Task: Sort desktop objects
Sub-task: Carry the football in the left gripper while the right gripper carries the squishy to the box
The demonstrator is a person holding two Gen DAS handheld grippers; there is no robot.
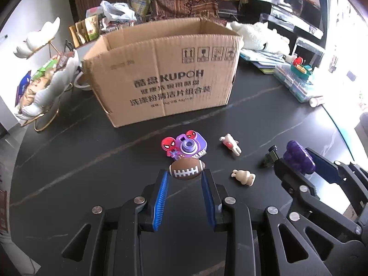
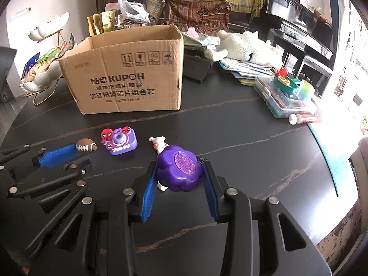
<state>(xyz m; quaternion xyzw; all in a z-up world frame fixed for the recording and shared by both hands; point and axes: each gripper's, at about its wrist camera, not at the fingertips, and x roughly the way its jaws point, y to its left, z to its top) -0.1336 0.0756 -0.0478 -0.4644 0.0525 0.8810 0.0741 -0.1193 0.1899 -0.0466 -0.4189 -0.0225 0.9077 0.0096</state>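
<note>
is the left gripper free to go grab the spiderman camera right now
Probably not yet. The left tongs are already shut on the toy football, so they have no room for the spiderman camera. The camera itself sits unblocked on the table just beyond the ball; drop the ball in the cardboard box first.

Daylight from right, blown-out glare there; sharp centre, fisheye bending, dark corners.
</note>
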